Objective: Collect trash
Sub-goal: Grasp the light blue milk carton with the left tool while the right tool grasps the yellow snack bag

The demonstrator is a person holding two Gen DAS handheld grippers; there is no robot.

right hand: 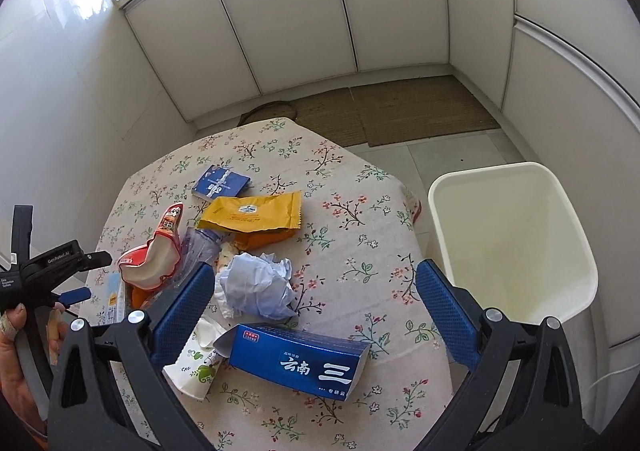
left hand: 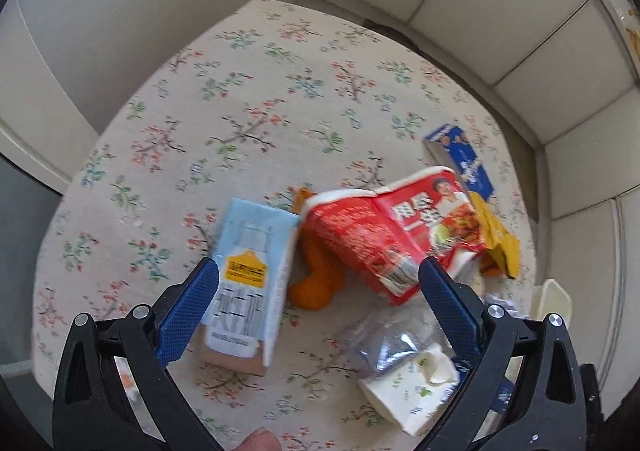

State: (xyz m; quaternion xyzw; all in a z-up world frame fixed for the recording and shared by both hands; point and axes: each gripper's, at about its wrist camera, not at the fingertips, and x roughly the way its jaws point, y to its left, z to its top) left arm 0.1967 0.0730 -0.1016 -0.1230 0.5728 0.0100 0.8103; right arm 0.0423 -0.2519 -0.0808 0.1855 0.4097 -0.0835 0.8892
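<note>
Trash lies on a floral tablecloth point(right hand: 344, 179). In the left wrist view my left gripper point(left hand: 316, 271) is open over a light-blue carton point(left hand: 252, 271), orange peel point(left hand: 316, 279) and a crushed red noodle cup point(left hand: 392, 235). In the right wrist view my right gripper point(right hand: 314, 279) is open above a crumpled blue-white paper point(right hand: 260, 287) and a long blue box point(right hand: 300, 363). A yellow packet point(right hand: 252, 213), a small blue box point(right hand: 220, 183), a paper cup point(right hand: 196, 367) and the red cup point(right hand: 156, 255) lie around. The left gripper point(right hand: 76, 283) shows at the left edge.
A white bin point(right hand: 512, 235) stands on the floor right of the table. White cabinets point(right hand: 280, 11) line the walls behind. A woven mat point(right hand: 400, 111) lies on the floor beyond the table. Clear plastic wrap point(left hand: 384, 343) lies by the paper cup point(left hand: 412, 391).
</note>
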